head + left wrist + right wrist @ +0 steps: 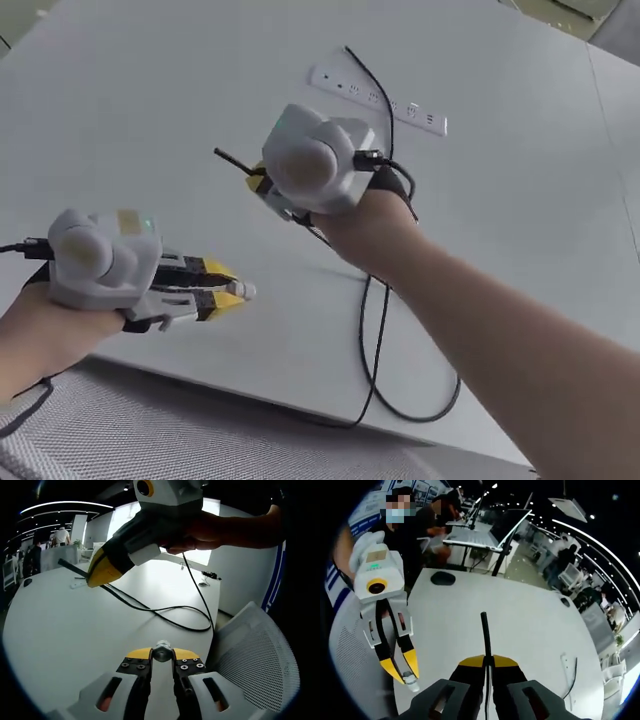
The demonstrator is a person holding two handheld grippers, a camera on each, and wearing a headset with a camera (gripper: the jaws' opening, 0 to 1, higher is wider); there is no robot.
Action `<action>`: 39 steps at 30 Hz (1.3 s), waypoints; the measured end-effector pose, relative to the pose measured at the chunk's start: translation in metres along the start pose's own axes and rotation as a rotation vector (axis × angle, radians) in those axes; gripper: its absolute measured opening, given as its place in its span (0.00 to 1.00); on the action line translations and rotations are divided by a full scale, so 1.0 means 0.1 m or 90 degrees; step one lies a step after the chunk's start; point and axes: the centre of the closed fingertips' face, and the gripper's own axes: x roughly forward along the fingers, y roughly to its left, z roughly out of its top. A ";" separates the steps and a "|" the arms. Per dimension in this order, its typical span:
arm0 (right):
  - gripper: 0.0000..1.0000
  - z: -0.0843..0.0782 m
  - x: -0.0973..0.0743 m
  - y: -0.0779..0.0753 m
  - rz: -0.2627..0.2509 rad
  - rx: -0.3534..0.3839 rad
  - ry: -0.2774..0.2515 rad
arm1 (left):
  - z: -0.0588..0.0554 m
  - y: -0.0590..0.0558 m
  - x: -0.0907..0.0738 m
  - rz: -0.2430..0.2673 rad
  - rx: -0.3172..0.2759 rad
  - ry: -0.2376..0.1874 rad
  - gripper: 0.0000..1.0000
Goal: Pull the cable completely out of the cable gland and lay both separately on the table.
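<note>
White table below: left tongs pinch gland, right tongs pinch cable, apart

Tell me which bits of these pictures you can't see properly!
- cable gland: in the head view it is too small for detail; in the left gripper view the jaws of the left gripper cover its lower part.
- cable: in the head view the right gripper and the hand hide where it is pinched.
- The cable's other end: in the right gripper view it runs off the bottom edge between the jaws.

The left tool and right tool have rounded white housings and seemingly black, yellow-tipped jaws.
</note>
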 end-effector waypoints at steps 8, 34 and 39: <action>0.00 -0.14 0.48 0.20 0.053 -0.011 0.014 | -0.18 0.15 0.00 0.019 -0.018 0.002 0.15; 0.00 -0.48 1.08 0.40 0.122 0.029 0.050 | -0.59 0.44 0.17 0.011 -0.009 0.033 0.15; 0.00 -0.51 1.12 0.41 0.124 0.032 0.053 | -0.68 0.47 0.20 0.016 -0.027 0.044 0.15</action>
